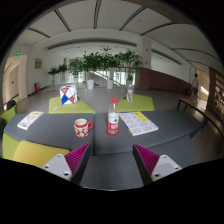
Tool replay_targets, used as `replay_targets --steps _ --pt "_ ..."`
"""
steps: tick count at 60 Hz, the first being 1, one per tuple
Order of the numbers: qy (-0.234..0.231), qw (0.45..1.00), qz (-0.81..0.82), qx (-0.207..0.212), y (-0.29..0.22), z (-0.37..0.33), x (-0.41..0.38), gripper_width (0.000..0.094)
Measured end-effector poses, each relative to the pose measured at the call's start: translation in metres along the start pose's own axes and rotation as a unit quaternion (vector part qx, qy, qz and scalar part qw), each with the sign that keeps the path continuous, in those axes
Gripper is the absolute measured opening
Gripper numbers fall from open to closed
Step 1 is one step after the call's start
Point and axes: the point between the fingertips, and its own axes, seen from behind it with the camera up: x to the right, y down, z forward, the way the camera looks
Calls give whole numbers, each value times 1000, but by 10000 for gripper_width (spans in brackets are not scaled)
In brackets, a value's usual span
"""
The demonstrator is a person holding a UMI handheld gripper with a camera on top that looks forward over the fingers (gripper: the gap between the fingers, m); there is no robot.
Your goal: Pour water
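A red and white bottle with a red cap stands upright on the dark grey table, beyond my fingers and slightly right of centre. A red and white mug stands to its left, handle toward the bottle. My gripper is open and empty, its magenta pads wide apart, well short of both objects. Nothing stands between the fingers.
A paper sheet lies right of the bottle and a booklet at far left. A colourful polyhedron sits on a green mat farther back. Potted plants line the room behind.
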Motion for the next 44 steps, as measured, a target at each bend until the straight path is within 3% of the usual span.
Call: replay_targets --steps 17,44 --pt "9 1000 -18 17 13 -100 2 854" --pt "18 999 -32 32 16 -133 7 852"
